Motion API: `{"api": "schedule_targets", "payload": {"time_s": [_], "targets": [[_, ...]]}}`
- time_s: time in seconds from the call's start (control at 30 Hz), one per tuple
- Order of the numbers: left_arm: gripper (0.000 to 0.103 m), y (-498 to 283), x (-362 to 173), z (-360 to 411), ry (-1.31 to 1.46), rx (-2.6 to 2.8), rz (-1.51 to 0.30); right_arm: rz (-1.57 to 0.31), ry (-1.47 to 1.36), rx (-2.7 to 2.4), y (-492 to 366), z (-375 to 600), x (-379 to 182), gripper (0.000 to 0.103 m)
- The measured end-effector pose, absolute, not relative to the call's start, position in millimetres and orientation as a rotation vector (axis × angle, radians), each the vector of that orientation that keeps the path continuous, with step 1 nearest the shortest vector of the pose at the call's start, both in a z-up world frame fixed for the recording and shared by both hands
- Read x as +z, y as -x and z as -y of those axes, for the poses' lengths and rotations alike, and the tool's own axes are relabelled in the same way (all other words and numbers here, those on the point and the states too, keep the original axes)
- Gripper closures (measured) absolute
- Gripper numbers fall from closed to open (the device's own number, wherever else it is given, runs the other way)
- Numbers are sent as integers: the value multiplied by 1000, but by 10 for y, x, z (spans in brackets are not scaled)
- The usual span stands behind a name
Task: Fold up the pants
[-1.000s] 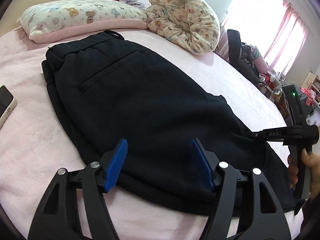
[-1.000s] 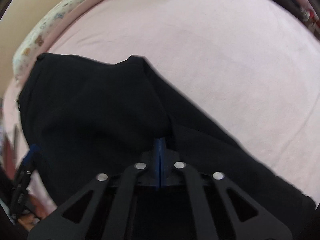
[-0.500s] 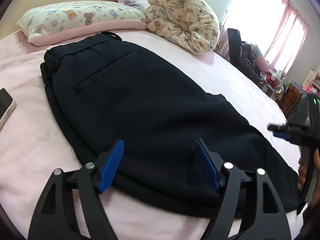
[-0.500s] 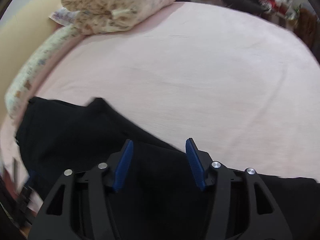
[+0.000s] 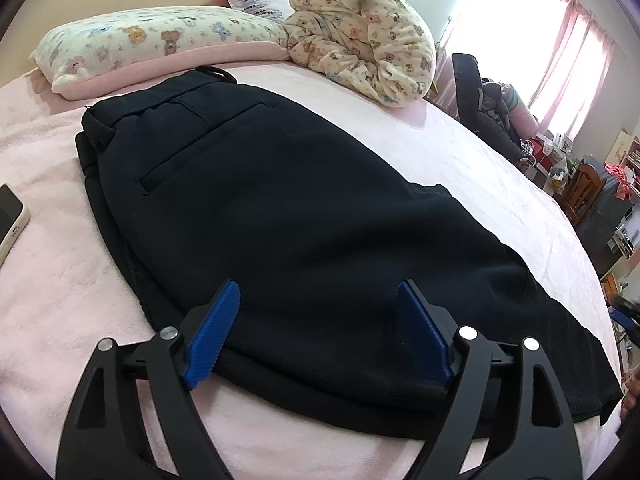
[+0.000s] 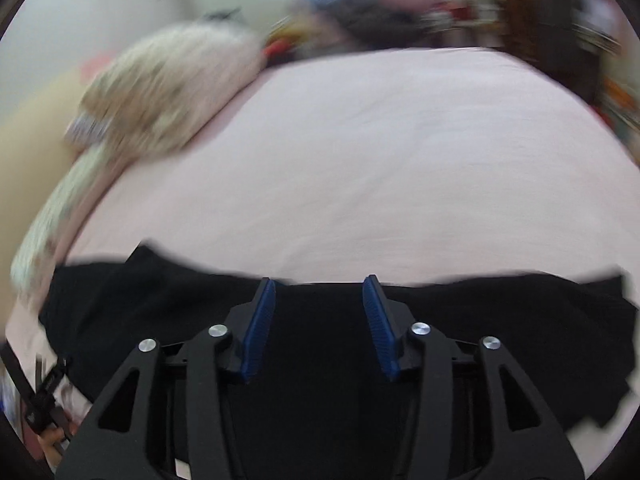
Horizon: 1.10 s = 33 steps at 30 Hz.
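The pink bed [image 5: 460,152] carries the black pants [image 5: 300,220], folded lengthwise, waistband toward the pillow [image 5: 152,44]. The left tongs [image 5: 316,332] have widened, straddling the near fold without pinching. The right tongs [image 6: 318,320] have let go and pulled away, half open, empty, closing slightly above the hem; bare sheet lies beyond.

Pants [image 5: 288,216] on bed [image 5: 480,168], pillow [image 5: 152,40] behind, phone [image 5: 10,216] left
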<state>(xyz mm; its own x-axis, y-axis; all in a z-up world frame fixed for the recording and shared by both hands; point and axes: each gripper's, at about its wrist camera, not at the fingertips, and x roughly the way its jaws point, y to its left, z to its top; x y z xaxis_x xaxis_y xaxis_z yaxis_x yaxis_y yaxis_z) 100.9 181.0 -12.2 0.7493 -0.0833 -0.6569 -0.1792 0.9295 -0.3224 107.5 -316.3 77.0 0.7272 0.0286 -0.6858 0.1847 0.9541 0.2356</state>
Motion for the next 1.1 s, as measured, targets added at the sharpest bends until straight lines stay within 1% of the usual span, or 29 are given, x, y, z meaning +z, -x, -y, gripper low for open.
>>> {"api": "schedule_targets", "payload": {"time_s": [0.03,0.1,0.13,0.23,0.27,0.37,0.47,0.67,0.73,0.87,0.97,1.1], "targets": [[21,-1005,-121,-1809,385,53,-726,-733,-352,-168,-837,3497,843,54],[21,-1000,-121,-1812,389,53,-726,-722,-448,-297,-496,4035,897,49],[21,-1002,-121,-1809,389,54,-726,-730,-526,-369,-274,4360,878,44],[19,-1008,-122,-1793,384,59,-727,-737,-850,-423,337,4997,612,44],[19,-1011,-122,-1782,379,63,-727,-729,-1014,-403,575,5192,438,44],[18,-1022,-120,-1753,364,74,-728,-714,-1224,-370,835,5319,126,44],[17,-1013,-123,-1741,355,78,-725,-691,-1356,-267,791,5252,-109,45],[17,-999,-130,-1742,352,78,-719,-663,-1479,-214,637,5144,-275,45],[17,-999,-127,-1742,351,78,-719,-668,-1475,-197,587,5080,-242,44],[16,-1001,-131,-1730,344,80,-723,-757,-1476,-186,663,4980,-177,44],[15,-1005,-124,-1722,334,82,-727,-757,-1438,-261,738,4899,-58,44],[15,-1007,-120,-1712,338,80,-726,-690,-1409,-254,664,4837,54,44]]}}
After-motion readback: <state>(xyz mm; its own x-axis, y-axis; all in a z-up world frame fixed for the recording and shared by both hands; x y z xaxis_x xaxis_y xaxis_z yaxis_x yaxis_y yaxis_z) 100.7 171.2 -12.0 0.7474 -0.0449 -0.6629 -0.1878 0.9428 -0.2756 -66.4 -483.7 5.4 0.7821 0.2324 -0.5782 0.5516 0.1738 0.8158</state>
